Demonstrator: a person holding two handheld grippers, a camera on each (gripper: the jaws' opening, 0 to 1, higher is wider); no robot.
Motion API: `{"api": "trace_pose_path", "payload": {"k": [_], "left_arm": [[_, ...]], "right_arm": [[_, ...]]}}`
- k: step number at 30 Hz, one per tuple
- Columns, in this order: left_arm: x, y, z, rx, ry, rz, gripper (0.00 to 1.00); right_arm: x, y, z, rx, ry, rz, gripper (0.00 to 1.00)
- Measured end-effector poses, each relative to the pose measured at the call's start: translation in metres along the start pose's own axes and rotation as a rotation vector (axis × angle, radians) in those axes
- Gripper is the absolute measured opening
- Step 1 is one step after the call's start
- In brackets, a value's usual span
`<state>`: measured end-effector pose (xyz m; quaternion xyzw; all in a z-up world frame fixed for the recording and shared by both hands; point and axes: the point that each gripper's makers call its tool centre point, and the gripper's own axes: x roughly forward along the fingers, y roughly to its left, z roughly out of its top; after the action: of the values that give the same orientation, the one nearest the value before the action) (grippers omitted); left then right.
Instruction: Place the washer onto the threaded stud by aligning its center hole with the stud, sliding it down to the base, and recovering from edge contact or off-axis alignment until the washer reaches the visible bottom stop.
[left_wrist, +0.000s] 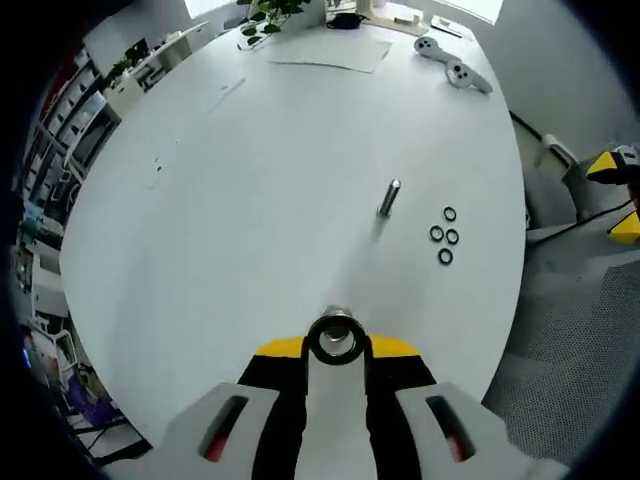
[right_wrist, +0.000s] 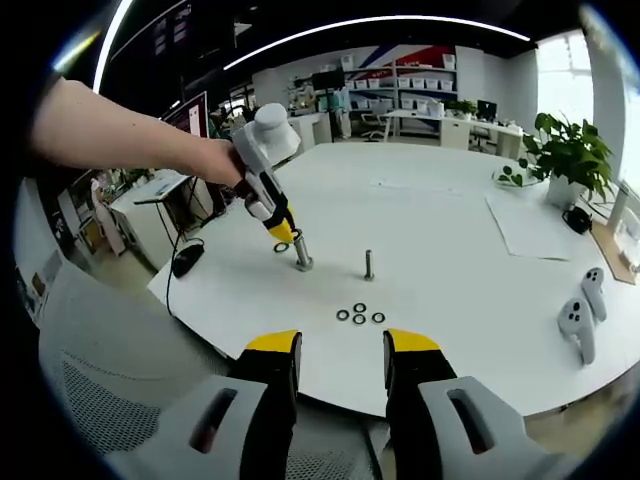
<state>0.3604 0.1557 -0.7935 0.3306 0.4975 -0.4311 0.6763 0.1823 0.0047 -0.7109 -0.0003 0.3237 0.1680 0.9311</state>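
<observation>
The left gripper reaches out over a large white tabletop, and its yellow-tipped jaws are closed around a threaded stud, seen end-on in the left gripper view as a round metal ring between the tips. In the right gripper view, that same left gripper comes in from the left, held by a person's hand, and the stud it grips stands upright with its base on the tabletop. A small dark ring, apparently a washer, shows just beside the yellow tip at the upper part of this stud; whether it is threaded on or only touching cannot be told.

A 2nd stud stands free and upright farther out on the tabletop, apart from both grippers; in the right gripper view it sits just right of the held one. Near it lie 4 loose washers in a tight cluster, flat on the surface, seen in the right gripper view between the studs and the tabletop's near edge.

The right gripper hangs at the near edge with its jaws parted and nothing between them, well short of the washers.

2 white handheld controllers lie at the right of the tabletop, with a sheet of paper and a potted plant beyond them.
</observation>
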Motion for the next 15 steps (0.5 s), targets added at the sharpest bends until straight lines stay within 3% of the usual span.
{"api": "trace_pose_path", "payload": {"k": [15], "left_arm": [[0.018, 0.000, 0.001, 0.032, 0.025, -0.004, 0.19]], "right_arm": [[0.000, -0.001, -0.001, -0.001, 0.006, -0.004, 0.35]]}}
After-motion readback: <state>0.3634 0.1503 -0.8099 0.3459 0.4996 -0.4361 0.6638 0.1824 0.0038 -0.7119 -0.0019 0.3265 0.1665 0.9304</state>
